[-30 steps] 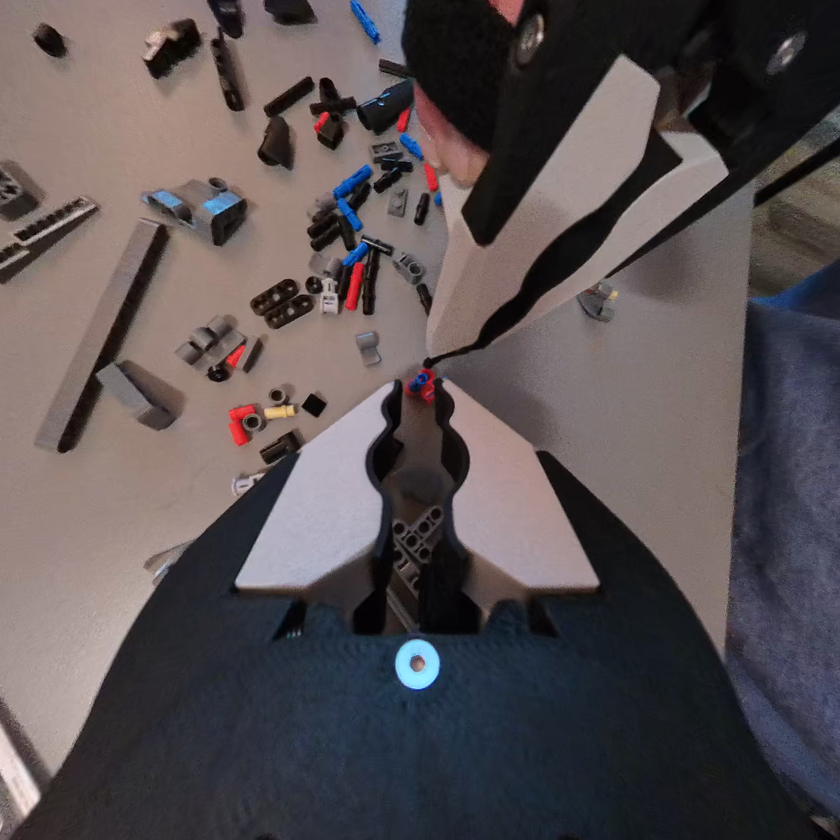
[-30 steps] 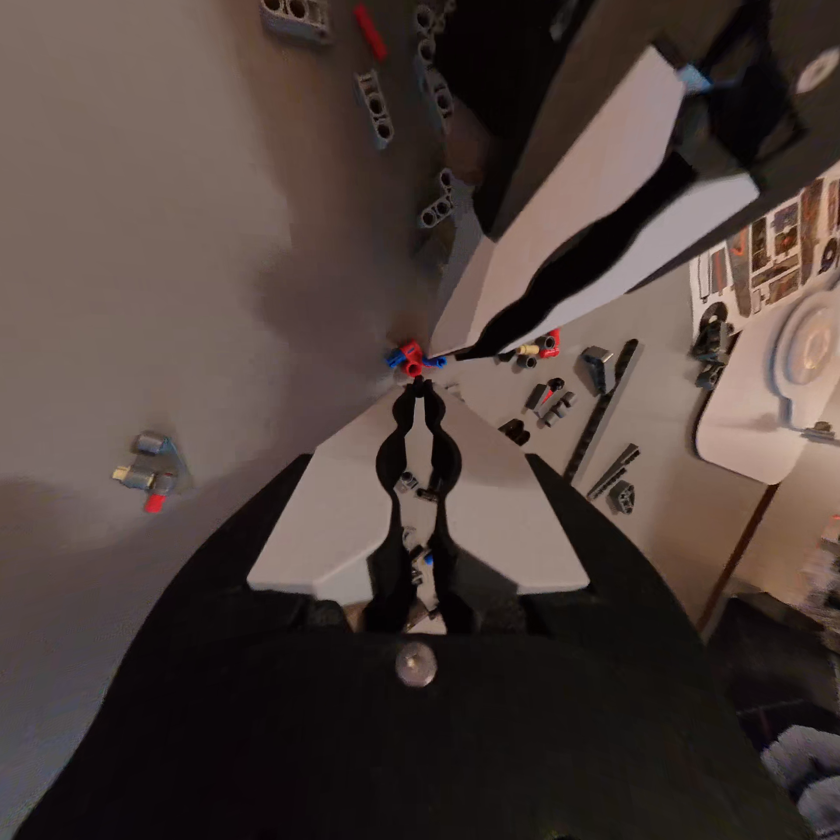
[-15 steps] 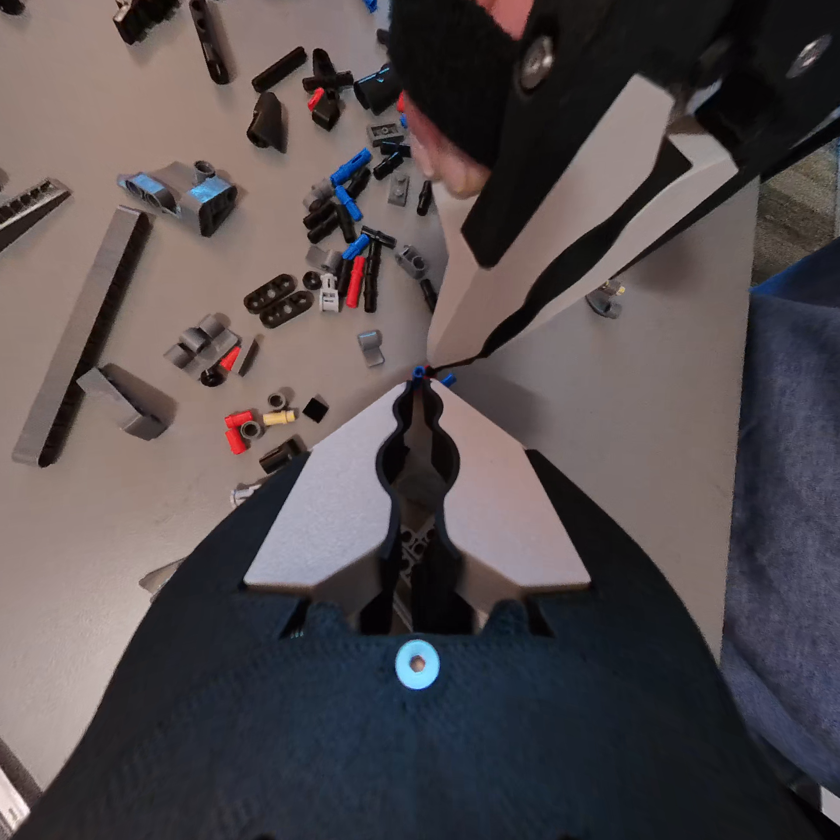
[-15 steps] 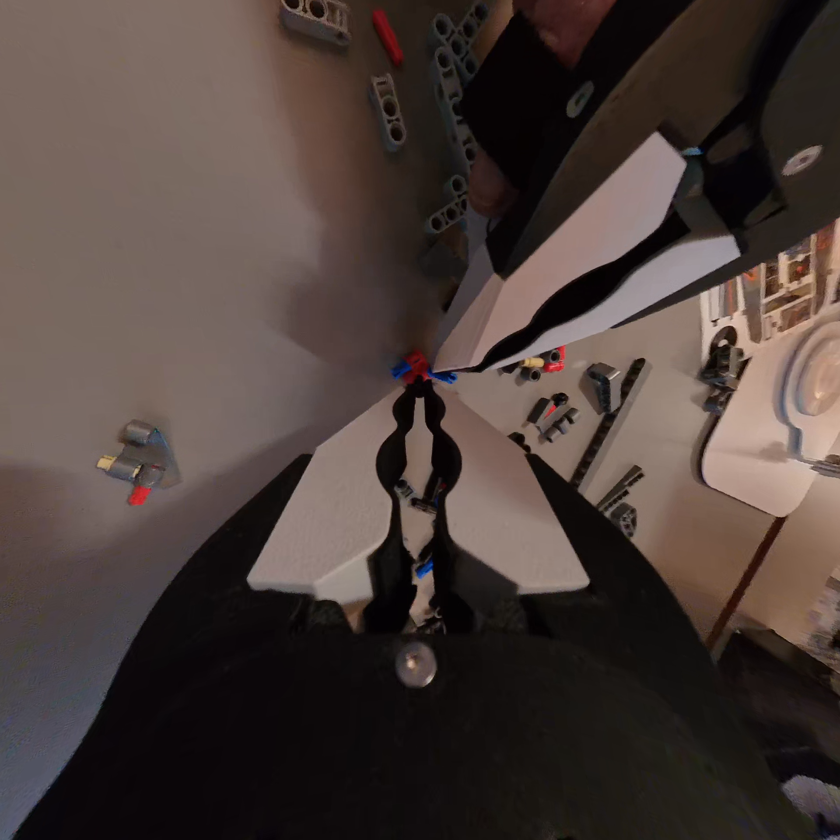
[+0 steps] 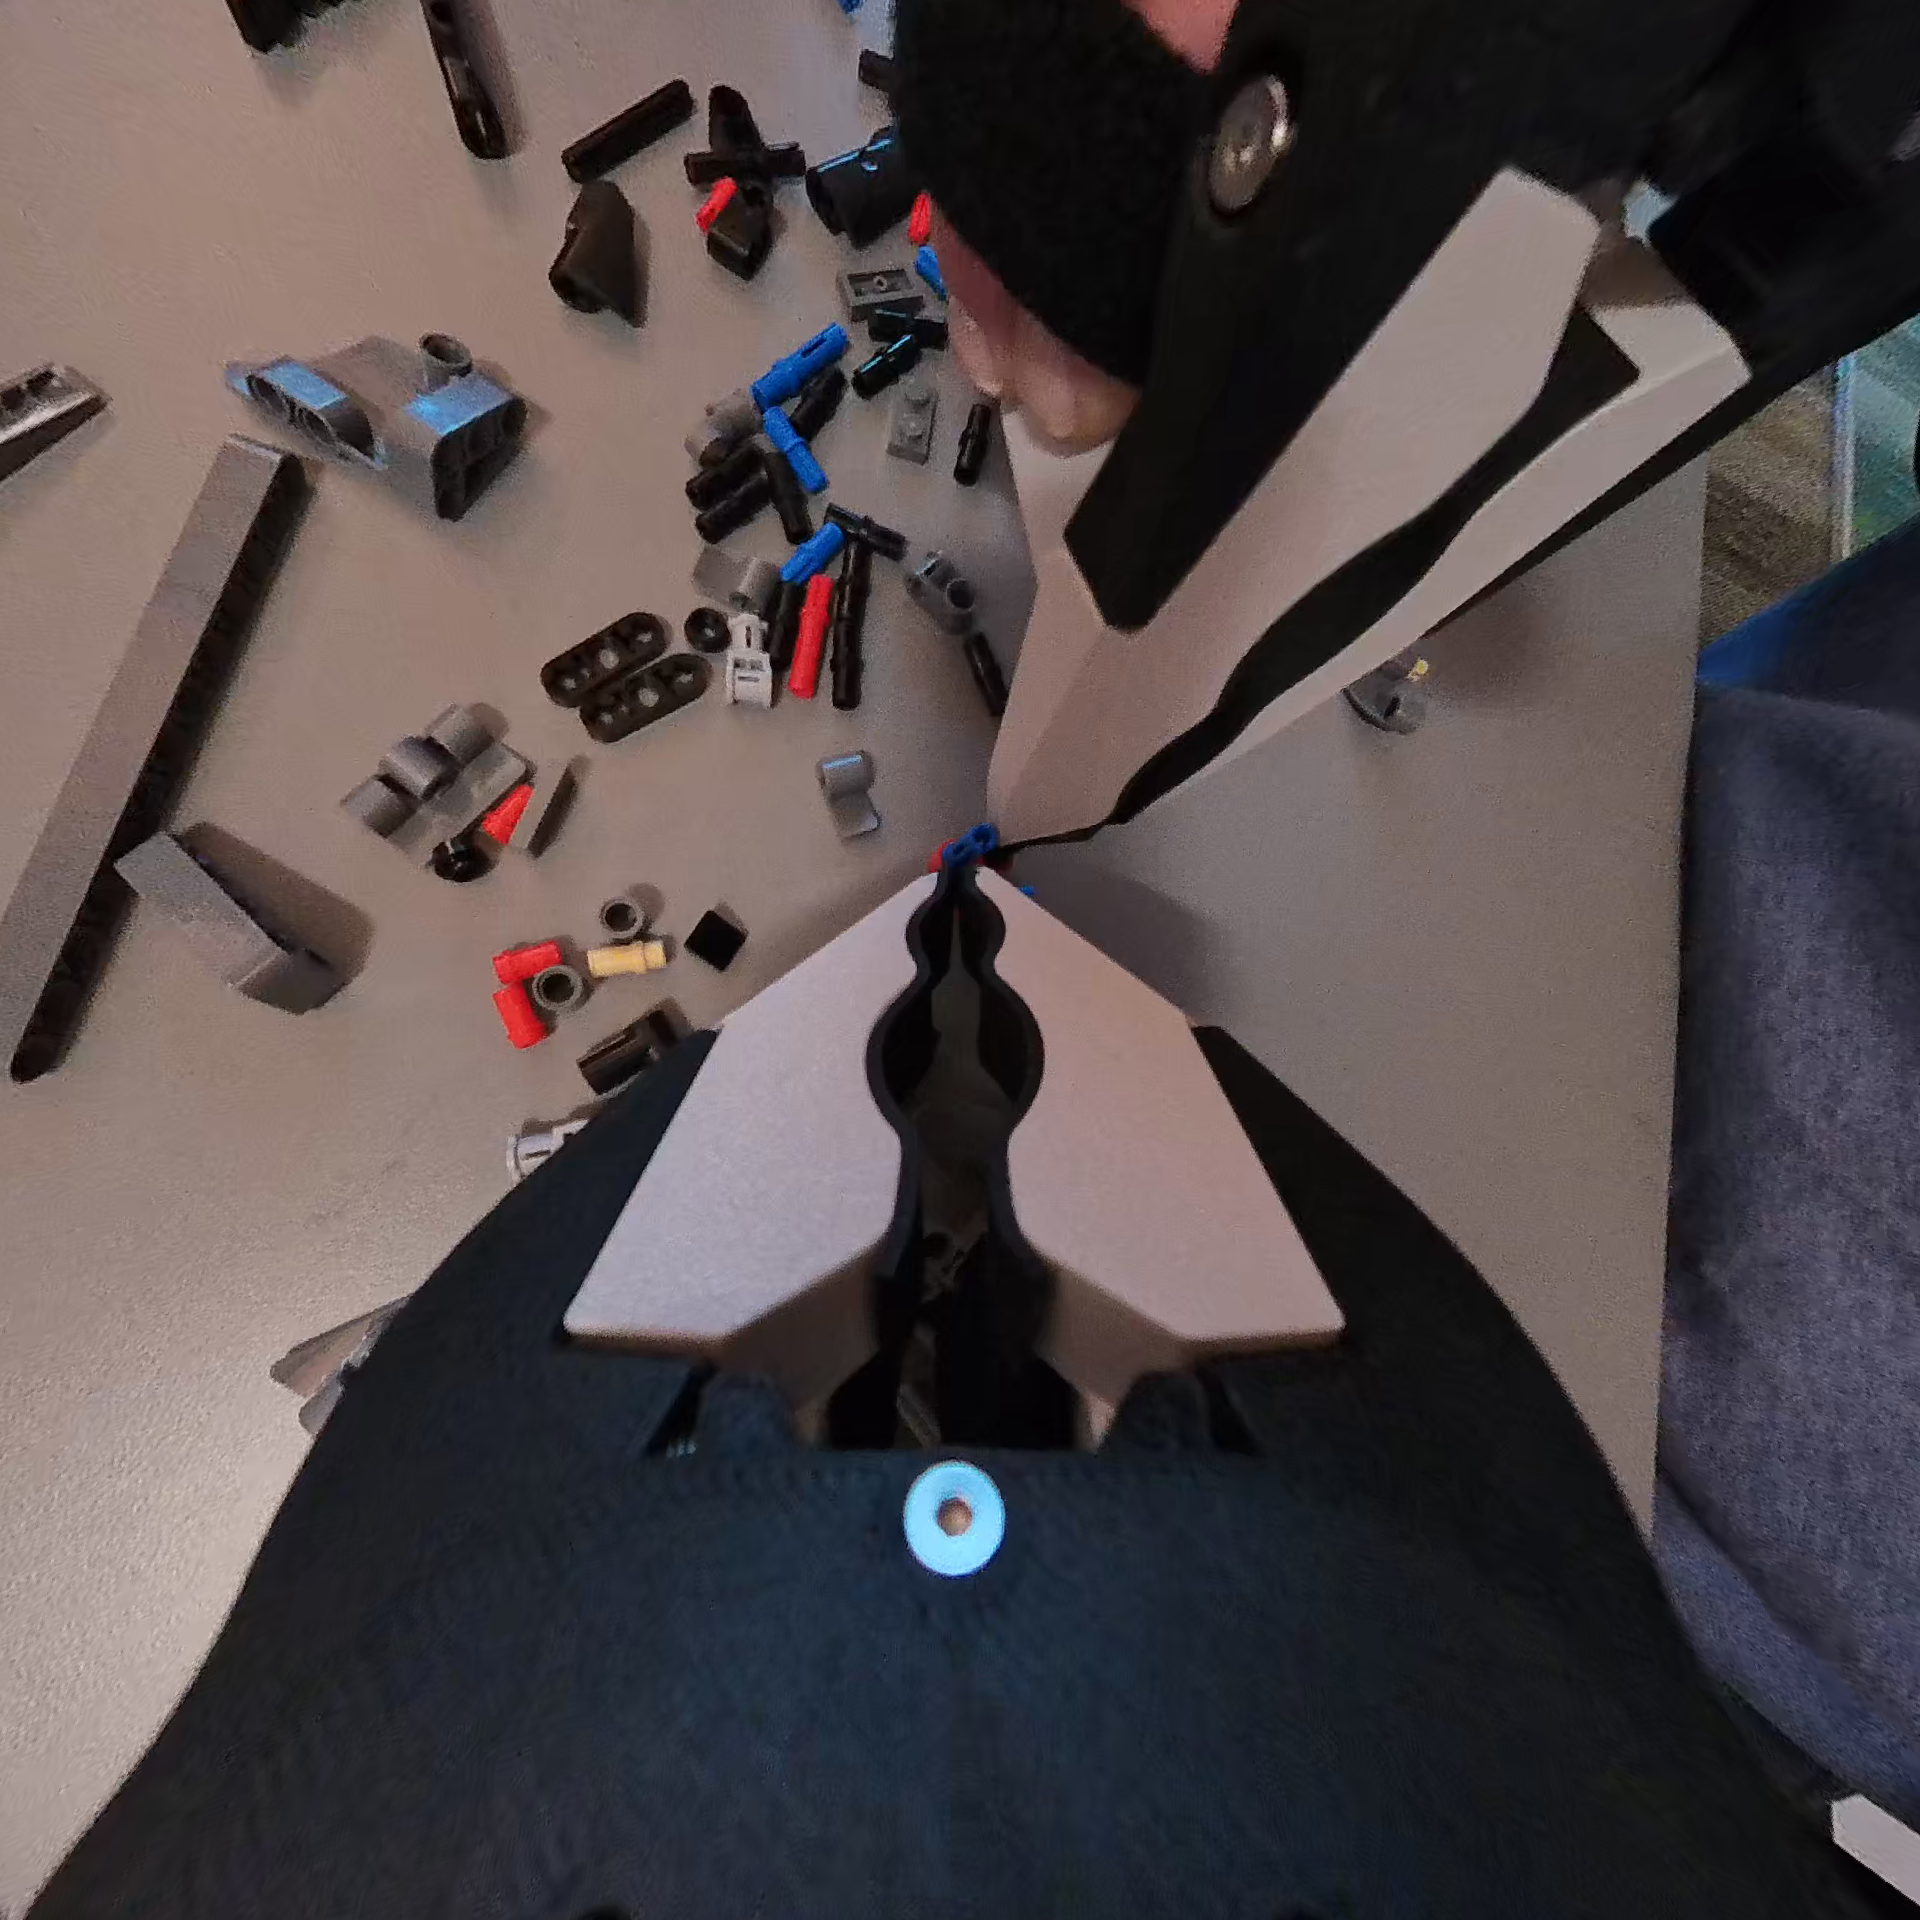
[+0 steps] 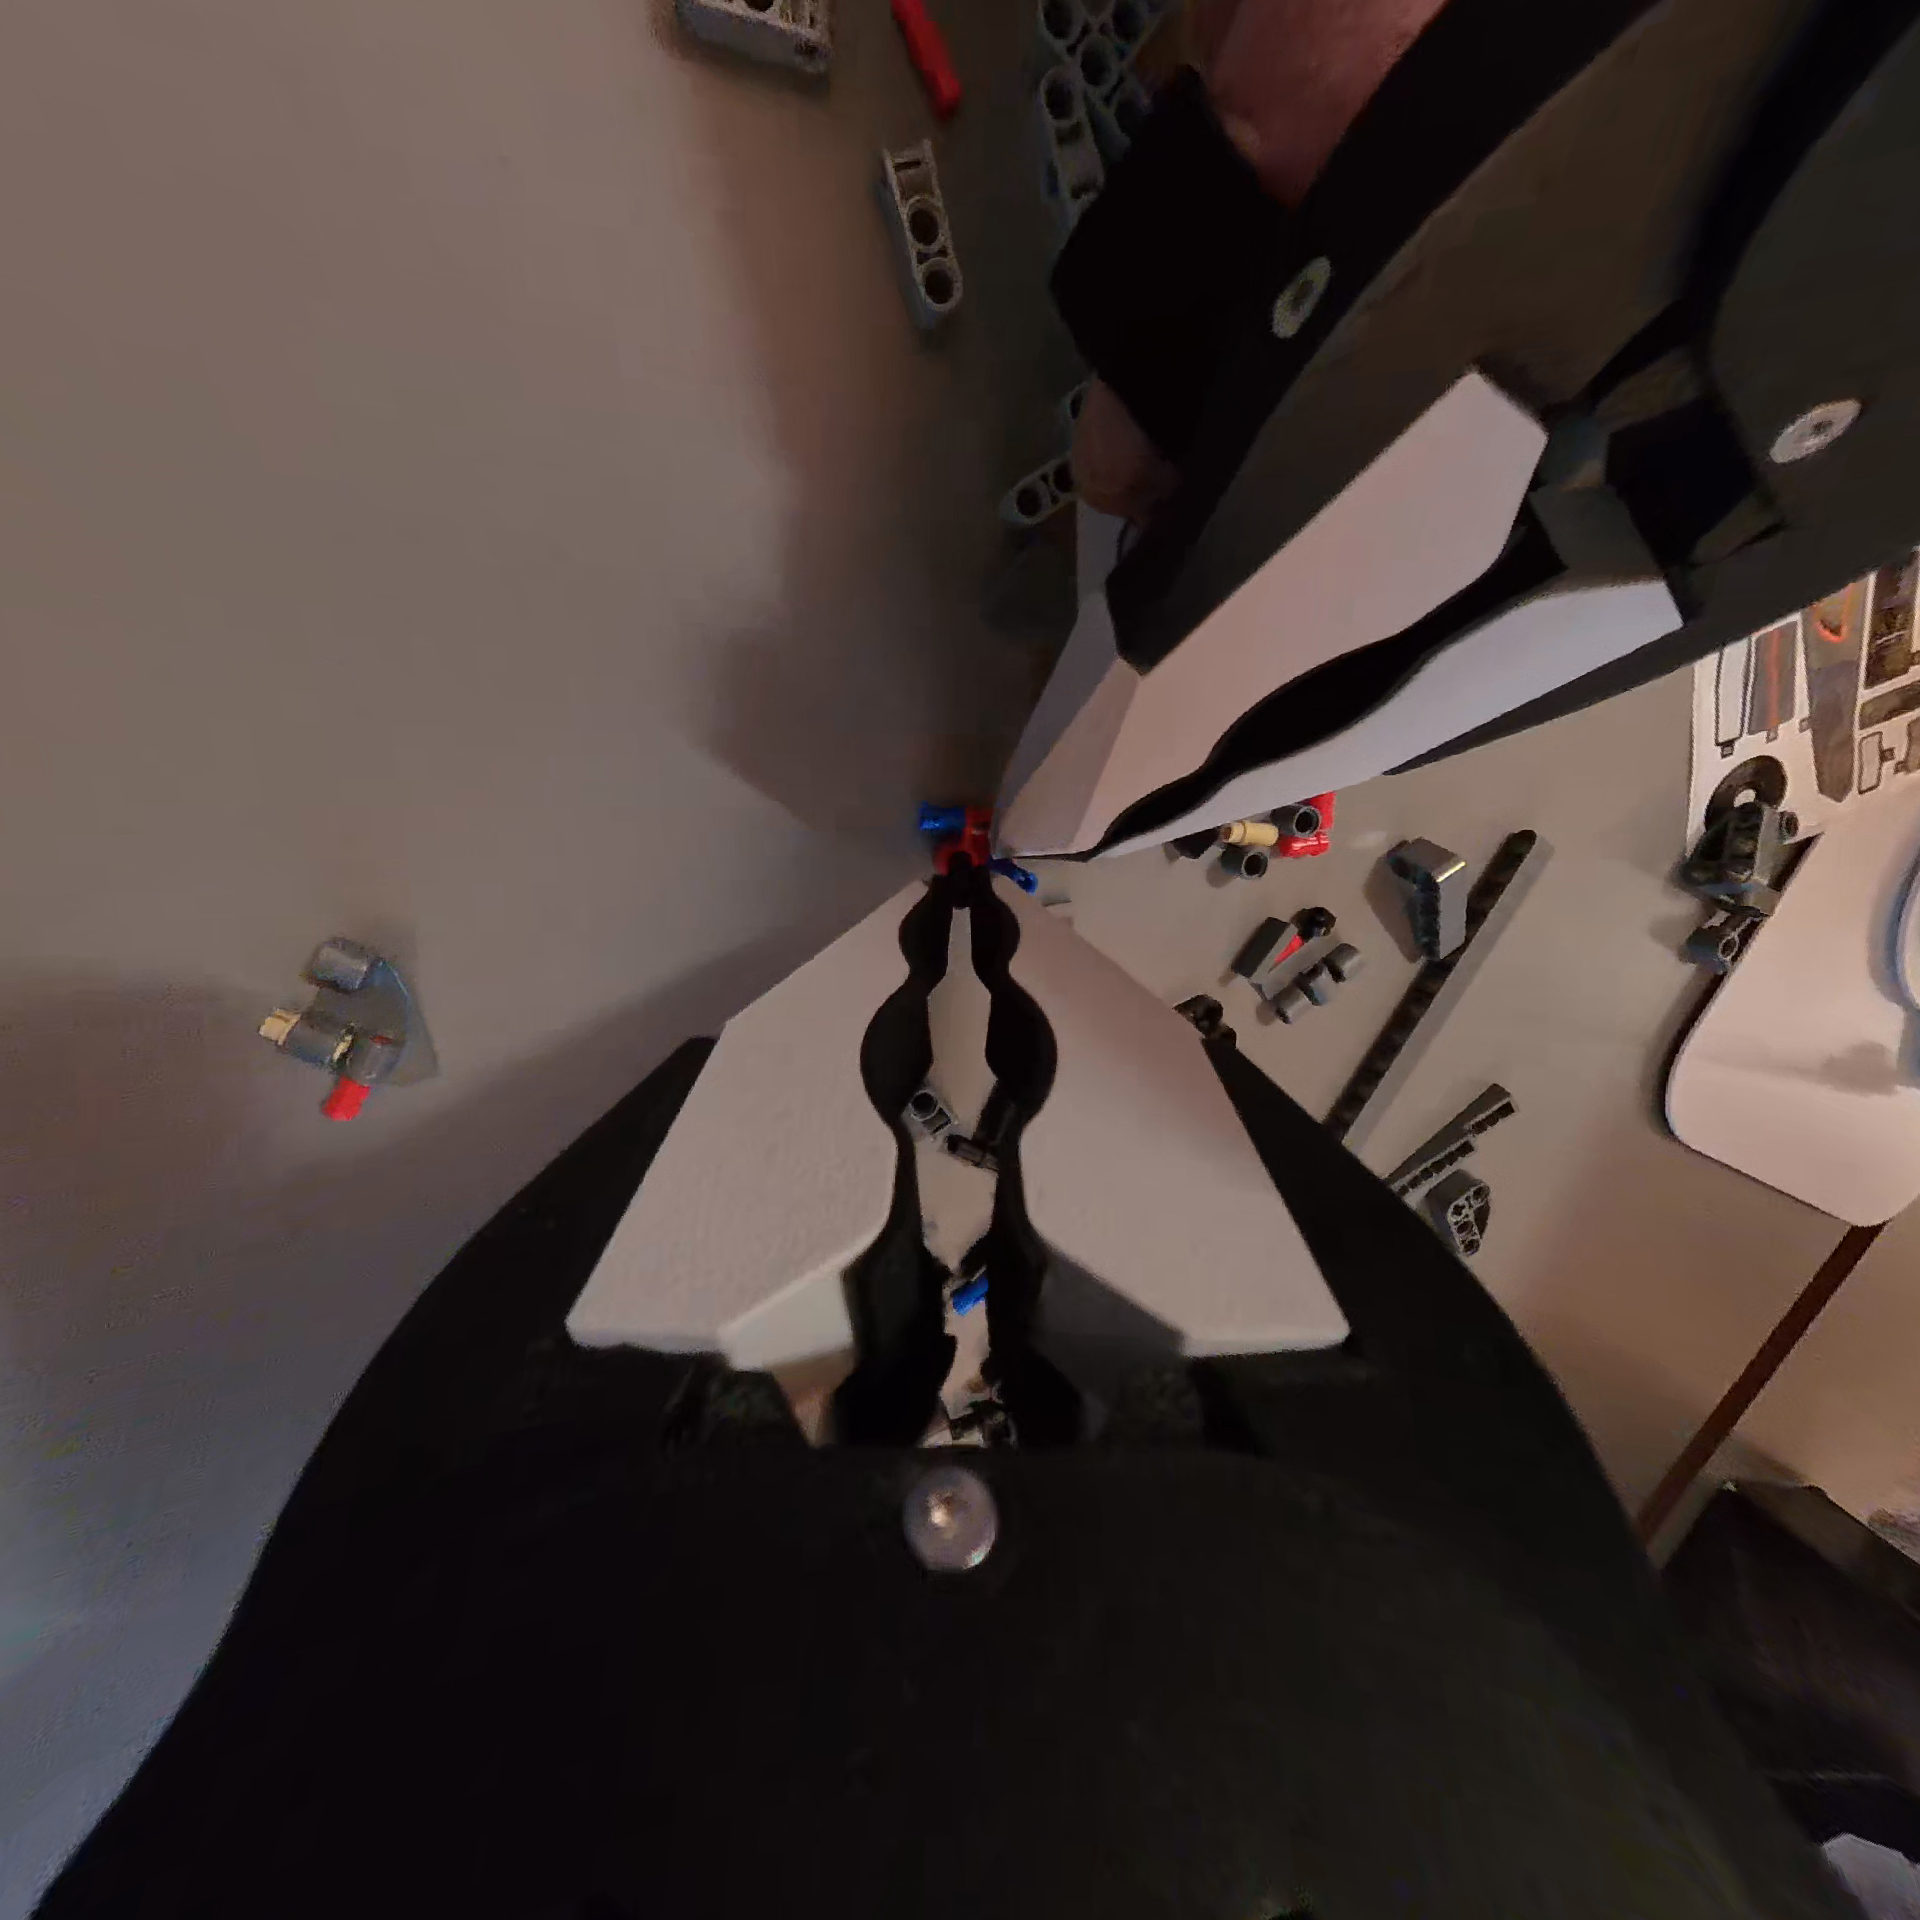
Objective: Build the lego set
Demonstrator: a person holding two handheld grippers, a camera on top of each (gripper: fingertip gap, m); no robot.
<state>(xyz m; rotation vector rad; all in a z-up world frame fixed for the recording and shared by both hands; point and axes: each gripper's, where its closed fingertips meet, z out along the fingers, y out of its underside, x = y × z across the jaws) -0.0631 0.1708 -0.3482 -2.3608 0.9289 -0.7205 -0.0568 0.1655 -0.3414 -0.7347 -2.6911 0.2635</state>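
1. The left gripper (image 5: 961, 883) was held above the table (image 5: 1351, 1039), its jaws pressed together at the tips on a small red and blue piece (image 5: 966, 850).
2. The right gripper (image 6: 961, 883) met it tip to tip; its jaws were also closed on the piece (image 6: 961, 836), which sat between the two grippers, off the table.
3. In the right wrist view, blue pins stuck out on both sides of the piece's red middle.
4. Loose parts lay scattered on the table to the left in the left wrist view: a long grey beam (image 5: 145, 717), a grey block (image 5: 416, 416), black links (image 5: 623, 675), a red pin (image 5: 810, 649) and a tan pin (image 5: 623, 958).
5. A small grey subassembly (image 6: 348, 1023) with a red peg lay apart on the table in the right wrist view.
6. A printed sheet (image 6: 1818, 686) lay at the right edge of that view.
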